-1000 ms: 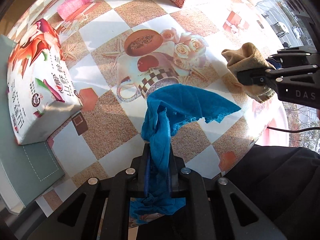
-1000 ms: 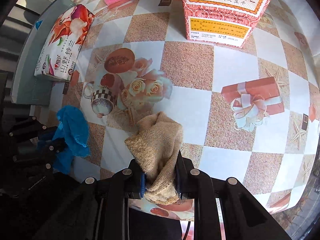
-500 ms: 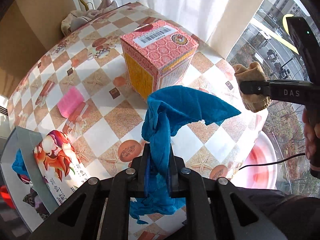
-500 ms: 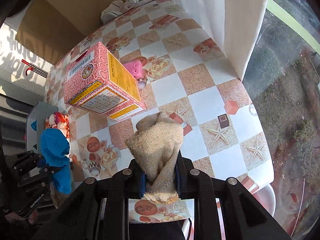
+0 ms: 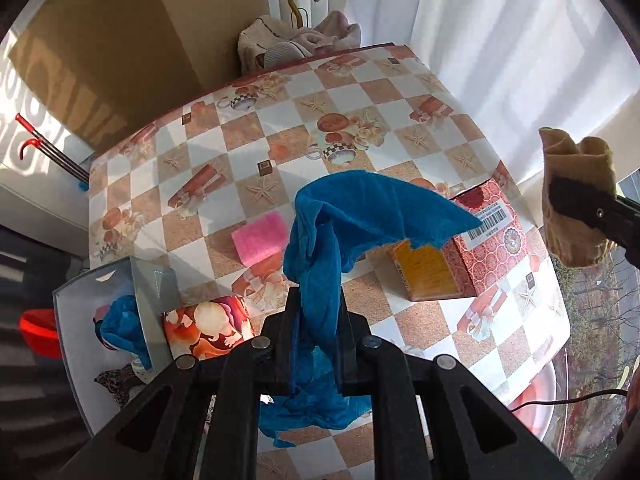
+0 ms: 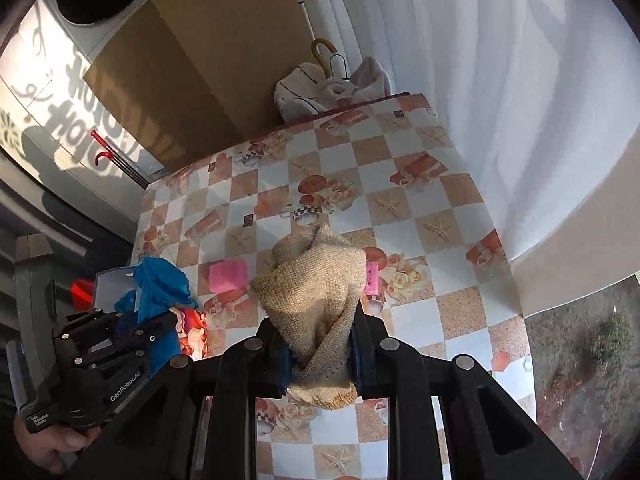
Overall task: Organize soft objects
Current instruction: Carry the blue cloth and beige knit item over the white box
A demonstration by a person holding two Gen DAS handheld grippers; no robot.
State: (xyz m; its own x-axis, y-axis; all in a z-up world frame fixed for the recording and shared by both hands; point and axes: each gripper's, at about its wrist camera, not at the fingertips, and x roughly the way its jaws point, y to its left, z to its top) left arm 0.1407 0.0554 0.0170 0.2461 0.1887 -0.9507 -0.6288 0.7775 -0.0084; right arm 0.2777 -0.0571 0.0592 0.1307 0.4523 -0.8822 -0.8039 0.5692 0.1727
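Observation:
My left gripper (image 5: 316, 320) is shut on a blue cloth (image 5: 352, 216) and holds it high above the table. My right gripper (image 6: 318, 344) is shut on a tan knitted cloth (image 6: 316, 280), also lifted; that cloth shows at the right in the left wrist view (image 5: 576, 196). A grey bin (image 5: 76, 344) at the table's left side holds another blue cloth (image 5: 120, 320) and a dark patterned one (image 5: 116, 380). A pink sponge (image 5: 260, 236) lies on the checked tablecloth (image 5: 360, 96). The left gripper with its blue cloth shows at lower left in the right wrist view (image 6: 160, 284).
A red and yellow carton (image 5: 460, 248) stands on the table at the right. A colourful packet (image 5: 208, 332) lies beside the bin. A bundle of cloth with an umbrella handle (image 5: 296, 40) sits behind the far edge. White curtains (image 5: 500, 40) hang at the right.
Both grippers have risen and tilted up with their cloths still held. The views have gone from close over the tabletop to the whole table, the bin and the wall behind.

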